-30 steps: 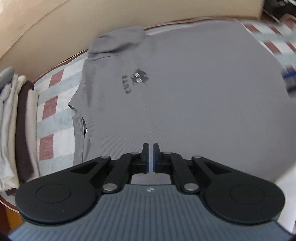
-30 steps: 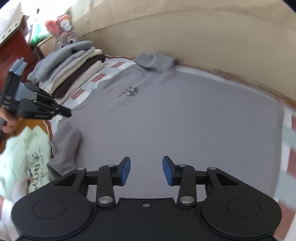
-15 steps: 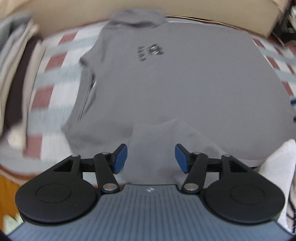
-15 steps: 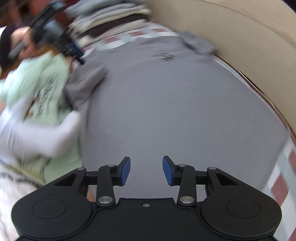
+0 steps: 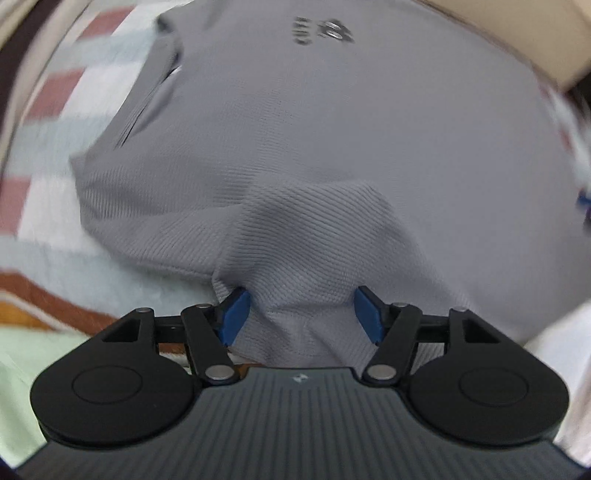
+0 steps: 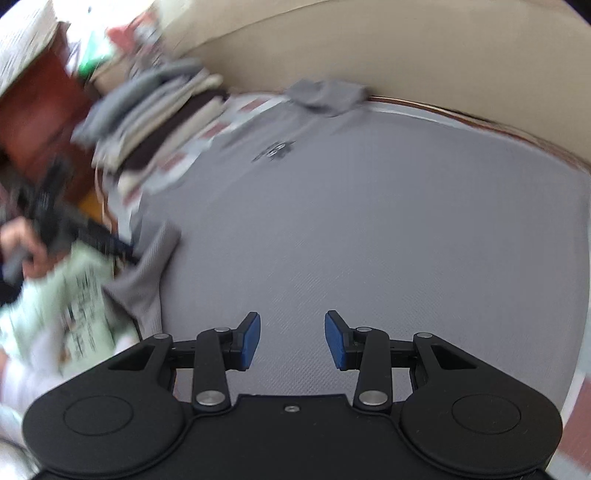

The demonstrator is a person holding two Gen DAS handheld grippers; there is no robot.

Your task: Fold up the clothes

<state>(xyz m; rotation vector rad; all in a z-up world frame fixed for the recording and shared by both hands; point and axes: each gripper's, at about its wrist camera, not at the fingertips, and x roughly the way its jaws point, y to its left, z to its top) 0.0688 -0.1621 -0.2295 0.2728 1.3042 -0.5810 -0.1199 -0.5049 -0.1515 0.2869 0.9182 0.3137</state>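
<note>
Now my left hand-held gripper (image 5: pixel 301 314) is opening around the grey sweater's (image 5: pixel 332 166) cuff, while my right hand-held gripper (image 6: pixel 292 341) hangs half open, empty, above it.

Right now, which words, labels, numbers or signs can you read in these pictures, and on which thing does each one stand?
Nothing can be read for certain.
Grey shirt: dark chest print, too blurred to read in both views.
Light green cloth: dark print, blurred, not readable.
Left gripper: small white mark on its body, a logo, no letters.
Right gripper: no text.
</note>
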